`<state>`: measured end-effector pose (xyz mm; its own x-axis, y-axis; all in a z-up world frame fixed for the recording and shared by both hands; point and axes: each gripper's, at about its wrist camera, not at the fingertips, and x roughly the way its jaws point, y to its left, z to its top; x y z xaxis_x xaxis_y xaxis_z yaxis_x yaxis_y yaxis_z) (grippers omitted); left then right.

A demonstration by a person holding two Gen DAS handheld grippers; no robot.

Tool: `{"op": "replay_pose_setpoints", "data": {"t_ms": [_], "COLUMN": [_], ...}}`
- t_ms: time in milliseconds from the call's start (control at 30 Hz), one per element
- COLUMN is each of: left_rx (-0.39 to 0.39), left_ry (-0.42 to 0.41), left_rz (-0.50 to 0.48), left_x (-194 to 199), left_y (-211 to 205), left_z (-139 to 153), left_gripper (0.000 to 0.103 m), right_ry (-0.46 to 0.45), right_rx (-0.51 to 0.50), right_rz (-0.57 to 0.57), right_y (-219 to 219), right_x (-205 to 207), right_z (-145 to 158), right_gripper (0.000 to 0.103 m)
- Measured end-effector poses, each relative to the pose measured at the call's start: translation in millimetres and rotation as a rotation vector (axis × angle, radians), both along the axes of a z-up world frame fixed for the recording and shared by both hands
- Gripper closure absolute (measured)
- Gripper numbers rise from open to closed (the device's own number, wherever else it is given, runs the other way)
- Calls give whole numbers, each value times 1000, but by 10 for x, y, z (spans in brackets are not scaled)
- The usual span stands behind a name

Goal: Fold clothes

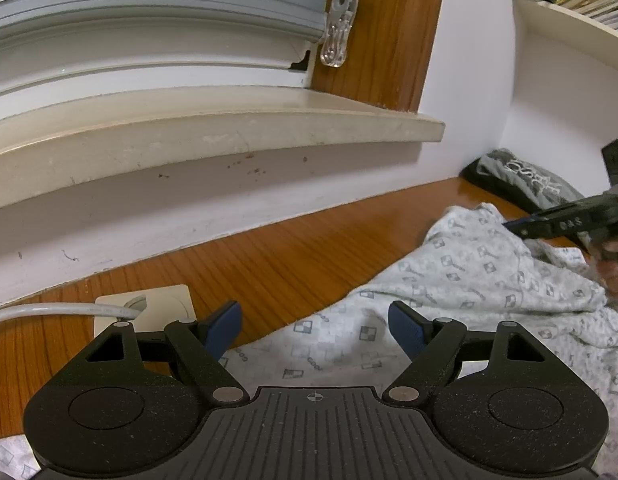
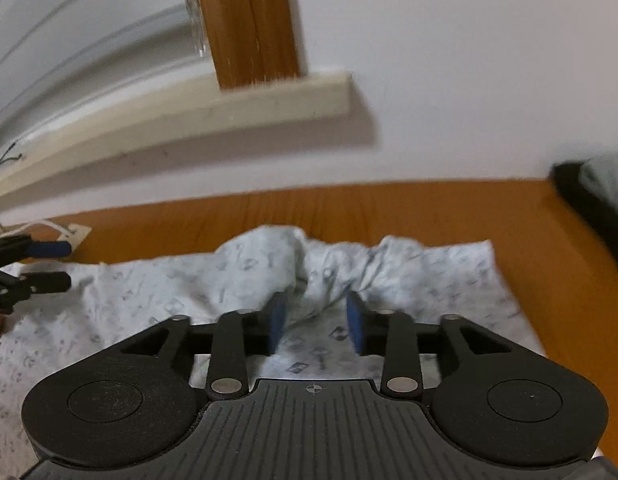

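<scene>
Left gripper [image 1: 315, 330]: jaws wide, nothing between them, hovering over the near edge of the patterned garment [image 1: 469, 280]. Right gripper [image 2: 316, 326]: jaws partly apart, pads clear of the cloth, a raised crease of garment [image 2: 309, 264] just beyond. Garment lies rumpled on the wooden tabletop [image 1: 289, 256], reaching toward its right edge. Wall socket plate [image 1: 165, 300] at left. Dark folded cloth [image 1: 521, 180] in the far right corner, under the windowsill [image 1: 229, 128].
</scene>
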<state>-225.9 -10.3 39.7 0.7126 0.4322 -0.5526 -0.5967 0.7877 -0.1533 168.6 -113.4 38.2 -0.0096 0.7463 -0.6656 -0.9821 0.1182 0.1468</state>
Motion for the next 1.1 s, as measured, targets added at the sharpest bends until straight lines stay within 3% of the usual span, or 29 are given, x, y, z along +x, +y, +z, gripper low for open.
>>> {"op": "replay_pose_setpoints", "data": {"t_ms": [167, 233, 267, 367, 433, 533, 600, 667, 900, 1033, 1067, 1100], "left_rx": [0, -1, -1, -2, 0, 2, 2, 2, 5, 3, 3, 3], "left_ry": [1, 0, 0, 3, 5, 8, 10, 9, 16, 13, 13, 12], "left_rz": [-2, -1, -2, -3, -3, -4, -5, -5, -8, -6, -5, -5], "left_x": [3, 3, 4, 10, 13, 16, 16, 15, 22, 18, 17, 15], "left_y": [-1, -1, 0, 0, -1, -3, -5, -7, -16, -14, -14, -14], "left_z": [1, 1, 2, 4, 5, 9, 10, 15, 17, 20, 19, 18], "left_gripper": [20, 20, 20, 20, 20, 20, 20, 20, 20, 20, 20, 20], "right_ry": [36, 37, 38, 61, 101, 72, 85, 92, 140, 172, 179, 171], "right_rx": [15, 52, 70, 240, 288, 247, 217, 202, 49, 38, 43, 54], "right_rz": [-33, -61, -75, -199, -246, -229, -222, -207, -88, -74, -73, -72], "right_y": [208, 234, 248, 113, 53, 56, 26, -41, -33, 35, 48, 37], "right_x": [-5, 51, 79, 267, 413, 443, 453, 443, 269, 218, 213, 212], "right_z": [-74, -22, 4, 232, 312, 267, 215, 172, -98, -185, -184, -139], "right_gripper": [66, 100, 100, 100, 100, 96, 79, 71, 68, 68, 79, 99]}}
